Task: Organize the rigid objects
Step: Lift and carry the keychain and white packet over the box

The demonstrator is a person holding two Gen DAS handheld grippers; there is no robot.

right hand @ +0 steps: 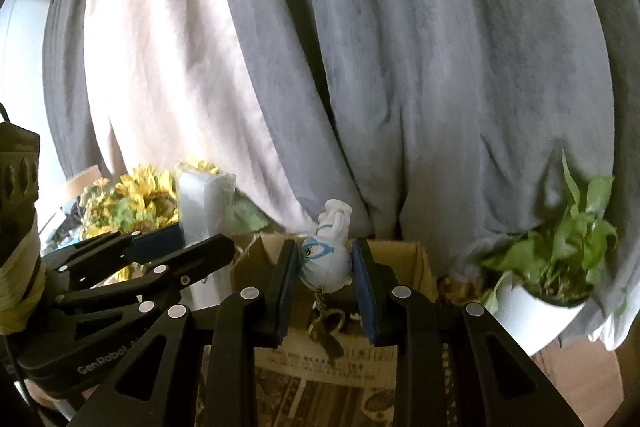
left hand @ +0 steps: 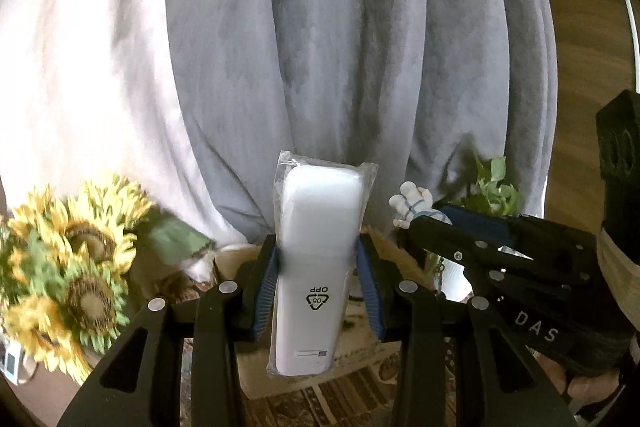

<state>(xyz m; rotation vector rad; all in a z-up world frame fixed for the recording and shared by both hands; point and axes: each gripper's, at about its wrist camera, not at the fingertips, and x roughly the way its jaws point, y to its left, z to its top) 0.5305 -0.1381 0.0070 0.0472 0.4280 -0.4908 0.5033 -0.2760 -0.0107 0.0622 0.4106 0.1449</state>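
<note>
- Above an open cardboard box (right hand: 400, 259), the left gripper (left hand: 318, 259) clamps an upright white case in a clear bag (left hand: 316, 267).
- Beside it, the right gripper (right hand: 326, 267) grips a white keychain figure (right hand: 326, 259); its keys (right hand: 326, 331) dangle before the box wall.
- Box contents are hidden.
- Sunflowers (left hand: 76, 259) stand left, a potted plant (right hand: 552, 259) right.
</note>
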